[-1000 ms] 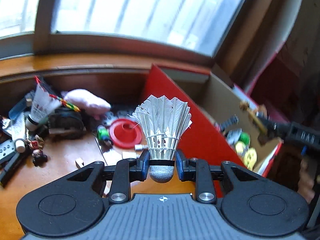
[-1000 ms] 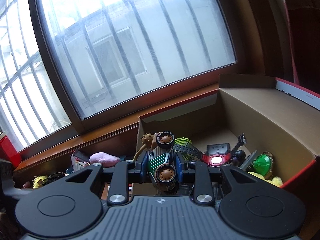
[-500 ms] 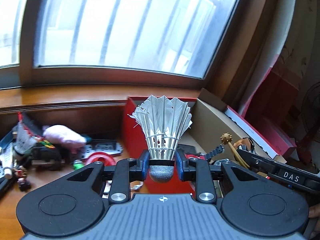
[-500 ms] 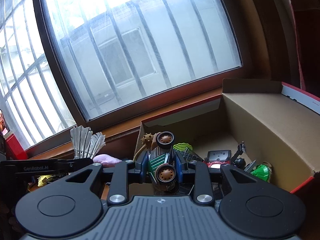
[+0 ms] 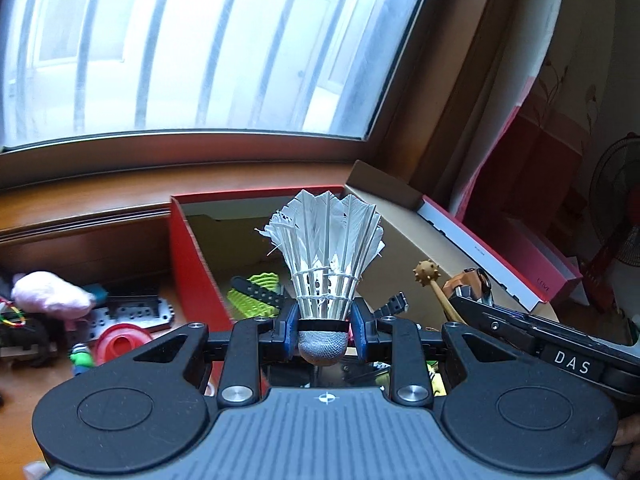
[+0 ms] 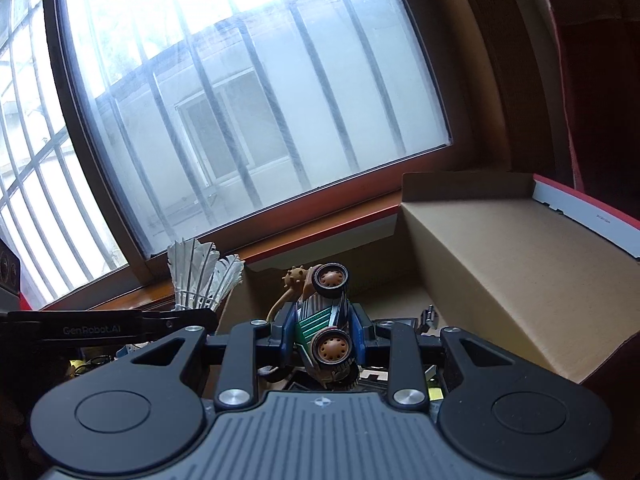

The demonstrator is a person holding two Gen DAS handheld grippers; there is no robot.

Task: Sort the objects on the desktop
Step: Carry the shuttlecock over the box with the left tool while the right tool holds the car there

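L gripper [image 5: 323,330]: fingers pinch the grey-taped cork base of a white feather shuttlecock [image 5: 326,258], skirt pointing fwd/up. Gripping the hard base and not the feathers looks like the sensible choice, since the skirt would crush.

R gripper [image 6: 323,340]: fingers clamped on the body of a small toy car w/ brown wheels, green-striped panel [image 6: 326,326], nose up; a tan spiked-ball toy on a stalk [image 6: 295,278] sticks up just behind it. Whether that's part of the car I can't tell.

Both loads sit at/over the open cardboard box w/ red outer walls [image 5: 192,256], so prob. about to be dropped in; judged only from position.

In the box: lime-green ridged plastic piece [image 5: 256,294], black watch strap [image 5: 260,296] across it, more small bits hidden under the grippers.

Outside, on the wooden bench [image 5: 24,384] left of the box: pink plush toy [image 5: 50,294], red round lid-like disc [image 5: 122,346], small green figure [image 5: 82,362], grey perforated block [image 5: 136,314]. Not in the box.
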